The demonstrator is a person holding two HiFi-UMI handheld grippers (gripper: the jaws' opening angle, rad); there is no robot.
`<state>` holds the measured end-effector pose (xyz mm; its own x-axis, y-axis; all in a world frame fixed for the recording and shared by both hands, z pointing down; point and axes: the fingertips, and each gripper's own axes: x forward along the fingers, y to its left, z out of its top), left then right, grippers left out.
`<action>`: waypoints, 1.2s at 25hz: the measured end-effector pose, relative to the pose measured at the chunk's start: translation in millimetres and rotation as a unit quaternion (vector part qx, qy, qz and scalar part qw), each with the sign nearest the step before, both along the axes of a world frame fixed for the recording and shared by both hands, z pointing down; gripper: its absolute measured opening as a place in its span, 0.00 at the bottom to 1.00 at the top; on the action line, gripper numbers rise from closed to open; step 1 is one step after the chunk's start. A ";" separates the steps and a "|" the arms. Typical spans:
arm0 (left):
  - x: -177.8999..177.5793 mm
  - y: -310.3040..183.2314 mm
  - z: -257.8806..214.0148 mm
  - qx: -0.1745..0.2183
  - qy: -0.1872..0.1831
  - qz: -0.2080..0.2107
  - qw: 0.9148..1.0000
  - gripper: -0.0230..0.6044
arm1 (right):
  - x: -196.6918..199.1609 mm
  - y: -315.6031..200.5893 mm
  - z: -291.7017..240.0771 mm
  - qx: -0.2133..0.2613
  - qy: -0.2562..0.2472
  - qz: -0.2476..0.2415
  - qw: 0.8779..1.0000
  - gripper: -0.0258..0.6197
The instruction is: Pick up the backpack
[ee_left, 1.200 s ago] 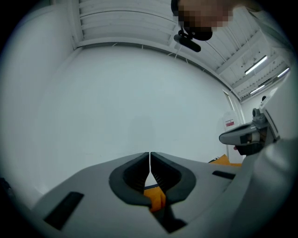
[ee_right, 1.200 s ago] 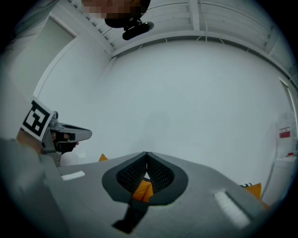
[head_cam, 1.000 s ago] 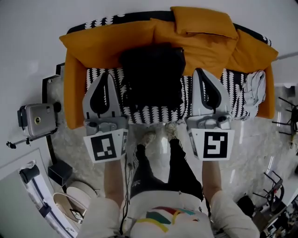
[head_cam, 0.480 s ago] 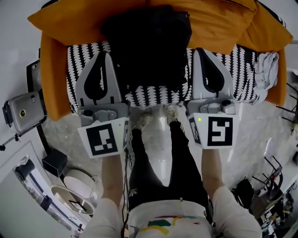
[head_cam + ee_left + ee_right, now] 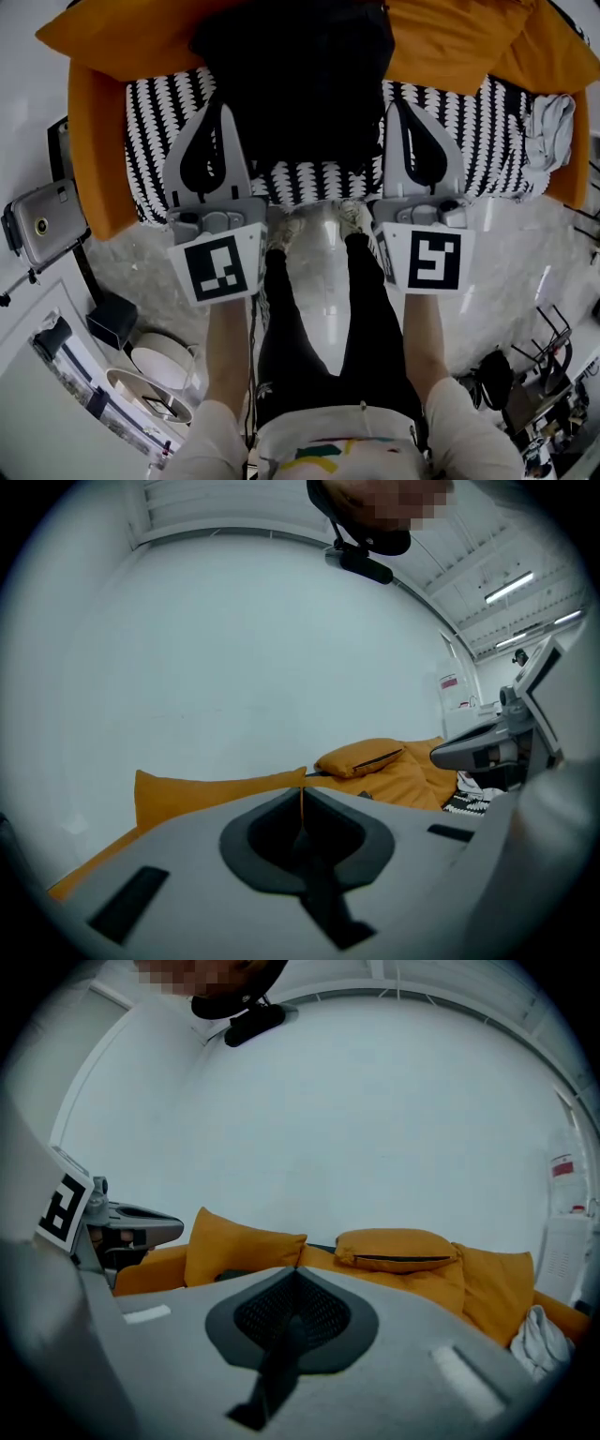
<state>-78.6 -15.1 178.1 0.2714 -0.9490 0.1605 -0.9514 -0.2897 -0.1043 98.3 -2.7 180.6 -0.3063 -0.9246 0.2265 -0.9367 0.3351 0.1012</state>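
A black backpack [image 5: 295, 84] lies on the sofa's black-and-white patterned seat [image 5: 159, 103], leaning toward the orange back cushions [image 5: 450, 37]. My left gripper [image 5: 217, 101] points at the seat just left of the backpack, jaws shut with nothing between them. Just right of the backpack my right gripper [image 5: 401, 105] is likewise shut and empty. In the left gripper view the shut left gripper [image 5: 302, 791] faces orange cushions [image 5: 216, 789]; the backpack is hidden there. In the right gripper view the shut right gripper [image 5: 296, 1269] faces the cushions [image 5: 398, 1246] too.
Orange armrests [image 5: 94, 159] bound the sofa on both sides. A pale cloth [image 5: 548, 122] lies on the seat's right end. A camera on a stand [image 5: 42, 225] and round containers [image 5: 159, 361] stand at the left on the floor. My legs and shoes [image 5: 352, 220] are before the sofa.
Both grippers have come down toward the sofa seat, still flanking the backpack. The sofa and backpack now fill more of the head view. Jaws stayed shut.
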 end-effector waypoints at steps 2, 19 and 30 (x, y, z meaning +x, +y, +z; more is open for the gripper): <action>-5.2 -1.1 0.4 0.001 0.002 -0.003 1.000 0.07 | -5.0 -0.1 3.5 -0.004 0.002 0.003 1.000 0.05; -24.5 -35.0 47.6 -0.046 0.051 -0.026 0.997 0.18 | 8.8 -34.7 51.7 -0.062 -0.019 0.027 0.997 0.20; -36.4 -69.6 150.8 -0.164 0.055 0.001 0.985 0.47 | 22.6 -59.5 112.8 -0.146 -0.026 0.058 0.987 0.49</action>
